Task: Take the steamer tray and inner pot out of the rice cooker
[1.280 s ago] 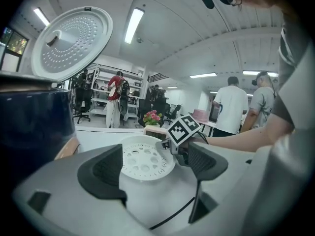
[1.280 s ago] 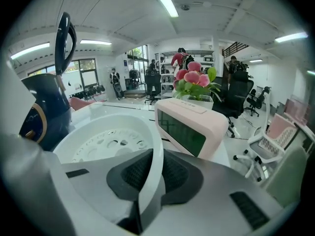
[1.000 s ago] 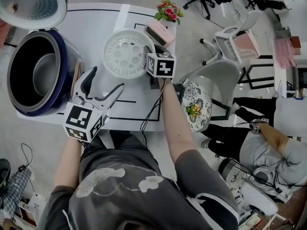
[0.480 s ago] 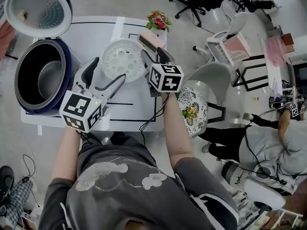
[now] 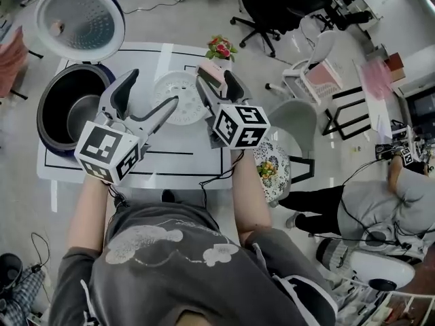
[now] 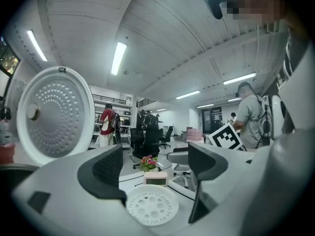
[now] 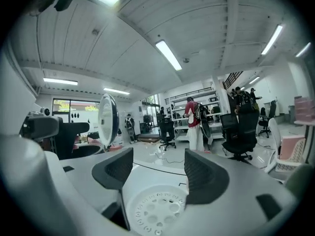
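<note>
While both my grippers hang above the tabletop [image 5: 177, 163], neither holds anything. My right gripper [image 5: 215, 80], at the centre of the frame, has just been opening its jaws, and they stand wide with nothing between them. My left gripper [image 5: 151, 95] is spread and empty too. The steamer tray [image 5: 185, 106] lies flat on the tabletop at upper centre. The inner pot [image 5: 83, 111] sits inside the rice cooker [image 5: 49, 124] at upper left, its lid [image 5: 80, 19] swung up.
</note>
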`<act>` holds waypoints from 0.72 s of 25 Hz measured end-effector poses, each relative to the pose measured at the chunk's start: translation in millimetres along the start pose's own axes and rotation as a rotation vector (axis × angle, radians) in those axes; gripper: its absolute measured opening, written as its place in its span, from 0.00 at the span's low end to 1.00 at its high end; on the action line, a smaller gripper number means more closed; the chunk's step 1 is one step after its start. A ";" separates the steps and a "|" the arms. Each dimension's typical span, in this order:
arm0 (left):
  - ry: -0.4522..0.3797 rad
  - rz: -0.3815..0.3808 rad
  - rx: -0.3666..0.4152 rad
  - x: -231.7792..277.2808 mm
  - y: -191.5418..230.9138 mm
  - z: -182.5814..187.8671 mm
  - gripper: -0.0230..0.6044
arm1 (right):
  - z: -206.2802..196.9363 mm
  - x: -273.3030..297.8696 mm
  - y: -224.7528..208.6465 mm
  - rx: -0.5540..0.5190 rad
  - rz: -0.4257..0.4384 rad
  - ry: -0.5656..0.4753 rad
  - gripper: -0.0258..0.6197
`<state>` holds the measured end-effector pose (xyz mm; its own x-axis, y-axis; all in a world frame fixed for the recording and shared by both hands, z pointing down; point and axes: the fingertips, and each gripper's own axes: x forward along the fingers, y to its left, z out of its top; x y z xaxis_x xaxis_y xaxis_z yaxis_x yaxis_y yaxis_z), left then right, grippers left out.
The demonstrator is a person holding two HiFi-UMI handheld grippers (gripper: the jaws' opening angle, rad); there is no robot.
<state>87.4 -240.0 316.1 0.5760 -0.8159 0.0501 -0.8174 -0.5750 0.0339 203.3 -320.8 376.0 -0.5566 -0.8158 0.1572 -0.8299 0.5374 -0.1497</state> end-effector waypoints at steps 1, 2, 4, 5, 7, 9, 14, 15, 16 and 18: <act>-0.006 0.008 0.006 -7.0 6.2 4.8 0.69 | 4.9 0.9 12.4 -0.009 0.013 -0.007 0.53; -0.012 0.018 0.010 -14.7 13.3 9.0 0.69 | 8.9 2.6 25.7 -0.016 0.028 -0.012 0.53; -0.030 0.048 0.013 -32.1 29.8 16.2 0.69 | 14.4 7.2 53.3 -0.029 0.059 -0.019 0.53; -0.043 0.069 0.016 -41.7 38.8 20.2 0.69 | 16.6 9.4 66.6 -0.036 0.074 -0.022 0.53; -0.069 0.113 0.025 -62.9 57.4 28.8 0.69 | 21.1 13.3 91.2 -0.048 0.098 -0.027 0.53; -0.079 0.154 0.037 -85.7 78.1 33.8 0.69 | 24.5 18.0 114.7 -0.055 0.122 -0.030 0.52; -0.040 0.267 0.060 -144.9 140.3 26.8 0.69 | 9.2 38.5 182.2 -0.082 0.203 0.034 0.52; -0.033 0.286 0.056 -155.6 151.2 24.8 0.69 | 2.4 42.8 197.4 -0.096 0.224 0.059 0.52; -0.030 0.303 0.049 -165.3 161.2 23.1 0.69 | -4.1 47.5 211.6 -0.113 0.241 0.083 0.52; -0.028 0.328 0.036 -182.3 179.3 20.5 0.69 | -14.0 59.7 234.8 -0.153 0.259 0.124 0.52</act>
<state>-164.1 -195.6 292.5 0.2822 -0.9590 0.0252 -0.9591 -0.2826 -0.0148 -25.3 -240.3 363.9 -0.7424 -0.6205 0.2527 -0.6511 0.7571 -0.0534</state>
